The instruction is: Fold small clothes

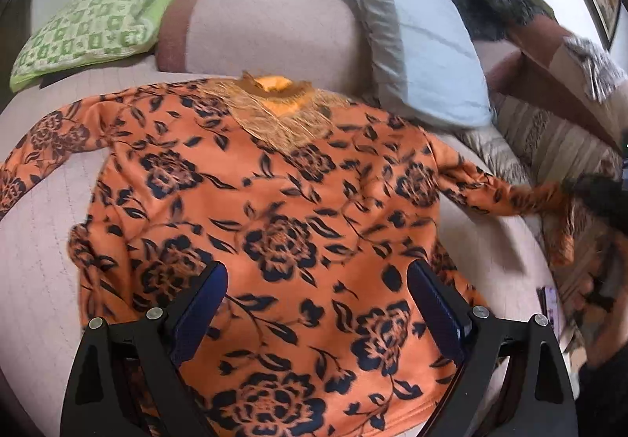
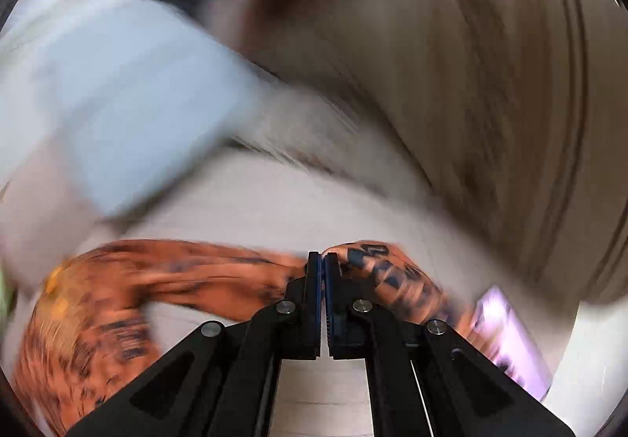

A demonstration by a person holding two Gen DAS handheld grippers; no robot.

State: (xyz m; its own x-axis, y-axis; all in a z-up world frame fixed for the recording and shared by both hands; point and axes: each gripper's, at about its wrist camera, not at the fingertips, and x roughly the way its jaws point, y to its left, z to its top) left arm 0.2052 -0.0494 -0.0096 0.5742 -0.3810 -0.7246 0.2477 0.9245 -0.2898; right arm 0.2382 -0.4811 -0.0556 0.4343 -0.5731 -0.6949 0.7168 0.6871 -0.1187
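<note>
While the orange flowered top (image 1: 274,225) lay flat on the bed (image 1: 35,241) | green pillow (image 1: 94,21) and blue pillow (image 1: 428,56) sat behind it | left claw (image 1: 316,303) hung wide over the hem, holding nothing | right claw (image 2: 322,260) pinched the sleeve (image 2: 188,268).

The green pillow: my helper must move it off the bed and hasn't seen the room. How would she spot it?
Start at the orange floral top spread on the bed. Look beyond its left sleeve, to the far left corner. The green pillow is the only checked one; the pillow opposite is plain pale blue.
</note>
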